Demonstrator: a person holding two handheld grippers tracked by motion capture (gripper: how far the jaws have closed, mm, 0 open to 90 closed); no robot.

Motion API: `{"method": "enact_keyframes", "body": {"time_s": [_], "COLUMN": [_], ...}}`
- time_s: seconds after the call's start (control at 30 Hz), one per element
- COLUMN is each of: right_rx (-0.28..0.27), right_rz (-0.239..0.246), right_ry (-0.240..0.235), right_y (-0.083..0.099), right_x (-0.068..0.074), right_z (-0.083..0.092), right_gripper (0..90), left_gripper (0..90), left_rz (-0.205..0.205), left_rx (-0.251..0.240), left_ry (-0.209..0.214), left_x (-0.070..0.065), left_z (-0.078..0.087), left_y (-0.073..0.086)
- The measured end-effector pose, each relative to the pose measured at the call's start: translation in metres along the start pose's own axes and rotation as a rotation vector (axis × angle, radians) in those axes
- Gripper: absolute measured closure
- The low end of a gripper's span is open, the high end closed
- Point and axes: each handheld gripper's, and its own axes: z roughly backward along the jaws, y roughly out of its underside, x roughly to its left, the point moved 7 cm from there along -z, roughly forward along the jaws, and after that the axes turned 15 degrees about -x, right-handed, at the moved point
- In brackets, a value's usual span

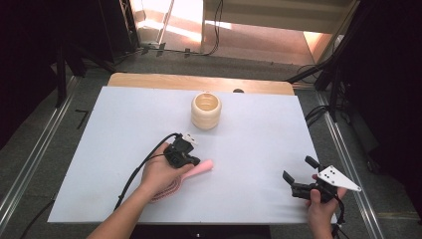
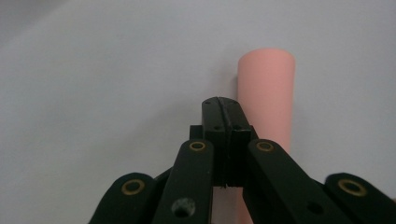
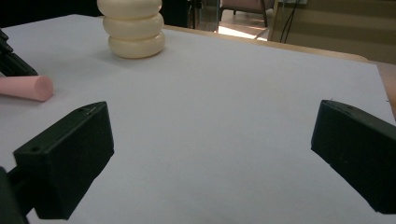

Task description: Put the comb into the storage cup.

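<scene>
The left gripper (image 2: 222, 105), jaws clenched on nothing, sits just beside the pink brush handle (image 2: 268, 100); the right gripper (image 3: 210, 154) rests released, well apart. No writing is readable.

On the table (image 1: 259, 149), the brush (image 1: 191, 174) lies before the cup (image 1: 206, 110), toward the left.

Pink brush (image 1: 191, 174), cream cup (image 1: 206, 110)
</scene>
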Motion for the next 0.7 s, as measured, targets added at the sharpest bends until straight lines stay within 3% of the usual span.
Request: {"method": "enact_keyframes", "body": {"time_s": [0.13, 0.2, 0.27, 0.3, 0.4, 0.43, 0.47, 0.5, 0.53, 0.6, 0.7], "right_rx": [-0.001, 0.0, -0.003, -0.003, 0.002, 0.002, 0.006, 0.006, 0.014, 0.017, 0.026], "right_rz": [-0.001, -0.003, -0.008, -0.008, -0.004, -0.004, 0.003, 0.003, 0.003, 0.002, 0.0], "right_ry": [0.001, 0.003, 0.003, 0.003, -0.002, -0.002, -0.008, -0.008, -0.021, -0.034, -0.053], "right_y": [0.0, 0.0, -0.001, -0.001, -0.001, -0.001, -0.002, -0.002, -0.002, -0.002, -0.004], "right_x": [0.0, 0.0, 0.0, 0.0, 0.0, 0.0, 0.001, 0.001, 0.003, 0.004, 0.006], "right_z": [0.0, 0.0, 0.0, 0.0, 0.0, 0.0, -0.001, -0.001, -0.002, -0.003, -0.006], "right_gripper": [0.0, 0.0, 0.0, 0.0, 0.0, 0.0, 0.0, 0.0, 0.0, 0.0, 0.0], "left_gripper": [90.0, 88.3, 73.5, 73.5, 47.4, 47.4, 35.2, 35.2, 16.8, 13.2, 5.9], "left_rz": [-0.008, -0.005, 0.009, 0.026, 0.049, 0.056, 0.068, 0.084, 0.1, 0.132, 0.134], "left_rx": [0.0, -0.032, -0.087, -0.12, -0.228, -0.265, -0.298, -0.323, -0.348, -0.399, -0.466], "left_ry": [0.013, 0.008, 0.005, 0.009, 0.007, 0.013, 0.012, 0.007, 0.0, 0.011, 0.0], "left_x": [-0.006, -0.005, -0.002, -0.001, 0.001, 0.002, 0.003, 0.004, 0.006, 0.008, 0.01], "left_z": [0.001, 0.004, 0.009, 0.013, 0.025, 0.03, 0.034, 0.038, 0.042, 0.051, 0.065], "left_y": [-0.001, -0.002, -0.005, -0.006, -0.011, -0.012, -0.013, -0.014, -0.014, -0.014, -0.014]}}
